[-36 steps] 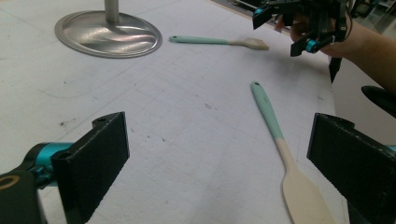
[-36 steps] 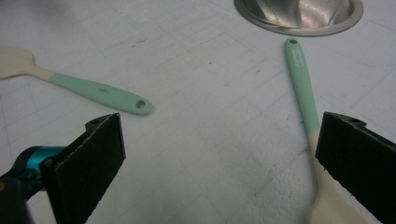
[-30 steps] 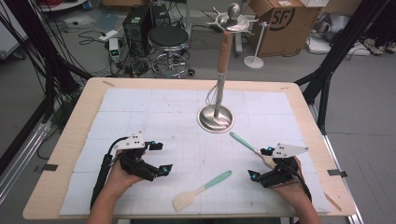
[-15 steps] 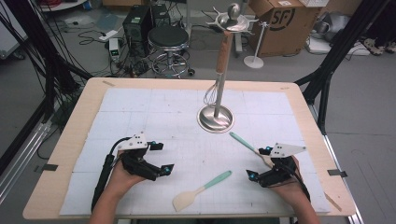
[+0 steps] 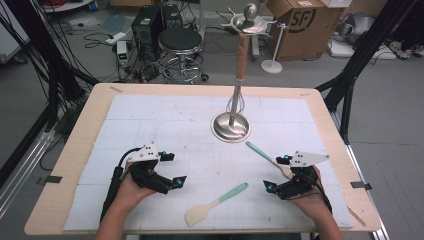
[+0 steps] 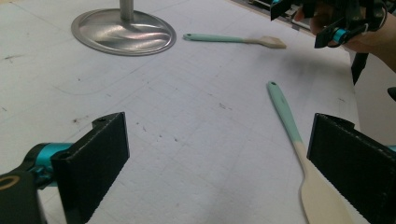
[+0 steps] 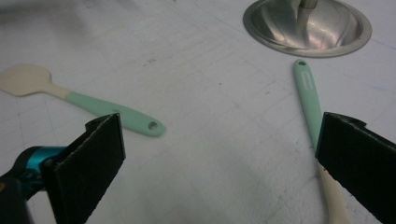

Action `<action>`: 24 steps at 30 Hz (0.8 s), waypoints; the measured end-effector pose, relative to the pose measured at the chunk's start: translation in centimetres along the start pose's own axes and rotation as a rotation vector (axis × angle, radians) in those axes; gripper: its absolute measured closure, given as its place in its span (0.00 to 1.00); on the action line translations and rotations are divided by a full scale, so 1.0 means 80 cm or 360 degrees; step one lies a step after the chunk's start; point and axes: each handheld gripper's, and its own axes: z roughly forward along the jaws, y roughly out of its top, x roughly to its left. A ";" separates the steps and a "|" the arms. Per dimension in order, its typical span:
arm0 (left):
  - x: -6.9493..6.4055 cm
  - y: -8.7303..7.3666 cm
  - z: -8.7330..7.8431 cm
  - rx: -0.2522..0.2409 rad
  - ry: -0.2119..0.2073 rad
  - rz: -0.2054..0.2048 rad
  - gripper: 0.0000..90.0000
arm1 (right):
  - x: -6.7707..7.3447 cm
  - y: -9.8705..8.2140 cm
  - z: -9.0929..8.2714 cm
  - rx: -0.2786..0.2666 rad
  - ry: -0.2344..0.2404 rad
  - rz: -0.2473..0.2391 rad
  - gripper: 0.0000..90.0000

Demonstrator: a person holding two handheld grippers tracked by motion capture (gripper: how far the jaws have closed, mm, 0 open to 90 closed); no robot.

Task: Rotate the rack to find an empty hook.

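Approach step: left gripper (image 5: pixel 170 169) and right gripper (image 5: pixel 278 173), jaws apart and empty, flank two spatulas on the counter (image 5: pixel 150 120), lower-centre spatula (image 5: pixel 216 204) and right-hand spatula (image 5: pixel 266 155); next, closing on a handle.

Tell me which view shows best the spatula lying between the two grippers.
The high view: the whole spatula lies uncovered, pale blade toward the person, green handle toward the stand. The right gripper view also shows it whole, but far to one side. In the left gripper view a jaw covers part of the blade.
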 end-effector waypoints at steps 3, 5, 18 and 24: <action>0.002 0.000 0.000 -0.0011 -0.0005 -0.0016 0.07 | -0.001 0.011 -0.005 -0.0027 0.0001 -0.0003 0.00; 0.003 0.000 0.001 -0.0011 -0.0005 -0.0020 0.07 | -0.003 0.019 -0.009 -0.0046 0.0001 -0.0005 0.00; 0.006 0.002 0.003 -0.0041 -0.0005 -0.0041 0.07 | -0.014 0.101 -0.028 -0.0104 0.0085 -0.0145 0.30; 0.005 0.002 0.004 -0.0037 -0.0004 -0.0034 0.07 | -0.021 0.140 -0.028 -0.0138 0.0156 -0.0181 0.44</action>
